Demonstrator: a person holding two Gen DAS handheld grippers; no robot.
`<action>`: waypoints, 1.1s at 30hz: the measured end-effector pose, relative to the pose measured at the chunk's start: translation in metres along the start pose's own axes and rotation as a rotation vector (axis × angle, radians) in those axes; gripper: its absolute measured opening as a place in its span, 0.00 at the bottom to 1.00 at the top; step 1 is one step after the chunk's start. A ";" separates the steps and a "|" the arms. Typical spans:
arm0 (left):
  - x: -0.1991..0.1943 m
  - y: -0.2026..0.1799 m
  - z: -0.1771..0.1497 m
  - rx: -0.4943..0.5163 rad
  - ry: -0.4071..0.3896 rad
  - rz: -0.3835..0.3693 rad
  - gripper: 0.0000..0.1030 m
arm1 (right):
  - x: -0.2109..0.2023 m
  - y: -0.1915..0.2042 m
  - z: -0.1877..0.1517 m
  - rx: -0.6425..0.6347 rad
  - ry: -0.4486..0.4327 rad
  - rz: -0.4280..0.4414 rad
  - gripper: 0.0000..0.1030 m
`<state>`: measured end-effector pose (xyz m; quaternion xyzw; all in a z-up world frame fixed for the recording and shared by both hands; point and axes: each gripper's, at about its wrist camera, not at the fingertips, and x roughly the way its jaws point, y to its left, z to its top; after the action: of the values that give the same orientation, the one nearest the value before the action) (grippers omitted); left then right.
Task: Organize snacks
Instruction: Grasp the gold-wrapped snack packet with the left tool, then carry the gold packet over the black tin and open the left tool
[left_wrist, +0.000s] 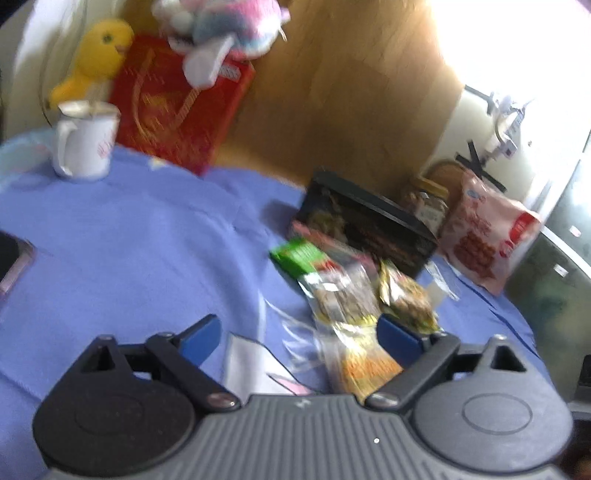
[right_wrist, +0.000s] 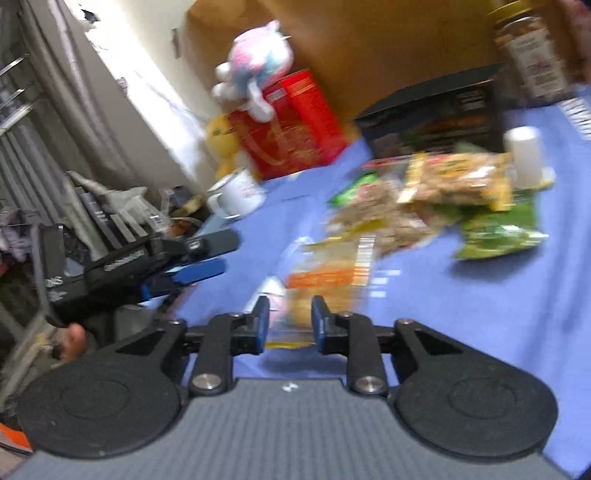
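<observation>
Several snack packets lie in a loose pile on the blue cloth (left_wrist: 155, 236): an orange-yellow packet (left_wrist: 364, 363), a nut packet (left_wrist: 341, 295) and a green packet (left_wrist: 297, 254). My left gripper (left_wrist: 297, 334) is open, low over the cloth, with the orange-yellow packet by its right finger. In the right wrist view my right gripper (right_wrist: 288, 323) has its jaws partly closed around the end of the orange-yellow packet (right_wrist: 325, 280). The nut packets (right_wrist: 454, 181) and a green bag (right_wrist: 498, 229) lie beyond. The left gripper (right_wrist: 184, 275) shows at the left.
A black box (left_wrist: 369, 225), a jar (left_wrist: 428, 203) and a pink-white bag (left_wrist: 484, 236) stand at the back right. A red box (left_wrist: 177, 110), plush toys (left_wrist: 96, 59) and a white mug (left_wrist: 86, 144) stand at the back left. A white cup (right_wrist: 526, 155) stands by the snacks.
</observation>
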<state>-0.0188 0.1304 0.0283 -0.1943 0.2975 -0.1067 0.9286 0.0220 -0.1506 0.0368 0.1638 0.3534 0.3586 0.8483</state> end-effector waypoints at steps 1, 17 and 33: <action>0.005 -0.001 -0.001 -0.005 0.029 -0.028 0.80 | -0.002 -0.003 -0.002 -0.018 -0.002 -0.039 0.36; 0.026 -0.045 -0.026 0.137 0.132 -0.080 0.45 | 0.028 0.022 -0.021 -0.310 0.045 -0.105 0.24; 0.122 -0.110 0.113 0.223 -0.019 -0.165 0.44 | 0.025 -0.033 0.114 -0.210 -0.218 -0.218 0.23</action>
<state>0.1372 0.0261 0.0970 -0.1149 0.2581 -0.2131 0.9353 0.1327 -0.1580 0.0867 0.0729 0.2356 0.2797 0.9279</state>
